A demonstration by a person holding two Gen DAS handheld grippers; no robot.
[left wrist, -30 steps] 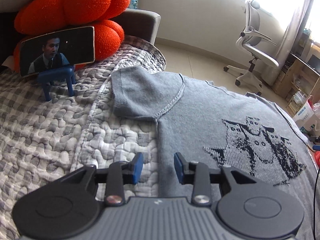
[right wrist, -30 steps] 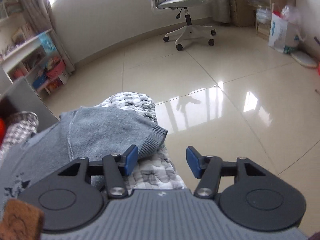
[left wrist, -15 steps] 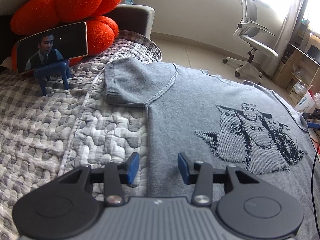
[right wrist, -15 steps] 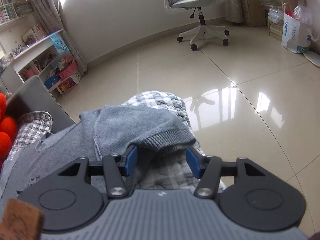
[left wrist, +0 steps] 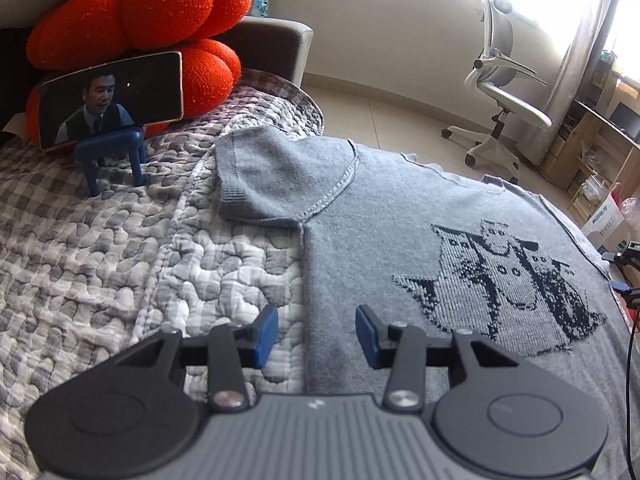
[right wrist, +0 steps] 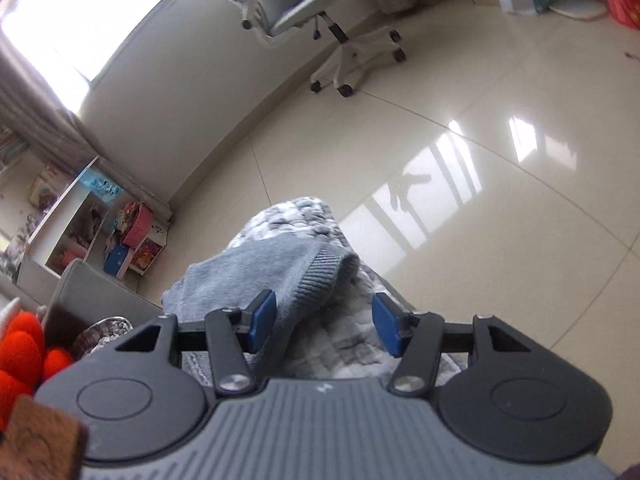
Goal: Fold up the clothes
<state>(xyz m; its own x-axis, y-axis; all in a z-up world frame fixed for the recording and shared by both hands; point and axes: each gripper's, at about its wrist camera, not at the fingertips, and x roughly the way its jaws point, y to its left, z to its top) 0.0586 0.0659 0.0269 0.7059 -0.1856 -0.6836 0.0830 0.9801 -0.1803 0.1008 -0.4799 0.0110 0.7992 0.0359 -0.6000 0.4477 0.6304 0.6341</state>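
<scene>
A grey knit sweater (left wrist: 400, 240) with a dark cat pattern lies flat on the checked quilt (left wrist: 120, 260), one short sleeve (left wrist: 280, 176) spread toward the left. My left gripper (left wrist: 316, 336) hovers open over the sweater's side edge, one pad above the quilt and one above the knit, with neither pressing. In the right wrist view the other sleeve (right wrist: 280, 276) hangs over the quilt's corner (right wrist: 296, 216). My right gripper (right wrist: 324, 322) is open; the ribbed cuff lies just past its left pad and partly between the jaws.
A phone on a blue stand (left wrist: 112, 100) leans against an orange cushion (left wrist: 160, 12) at the back left. Past the bed edge are shiny floor tiles, a white office chair (right wrist: 320, 20), a low shelf of books (right wrist: 100, 232) and a bag (left wrist: 608, 216).
The left jaws have spread a little over the sweater's edge. The right gripper has rolled and come in on the sleeve, so the cuff now sits between its jaws.
</scene>
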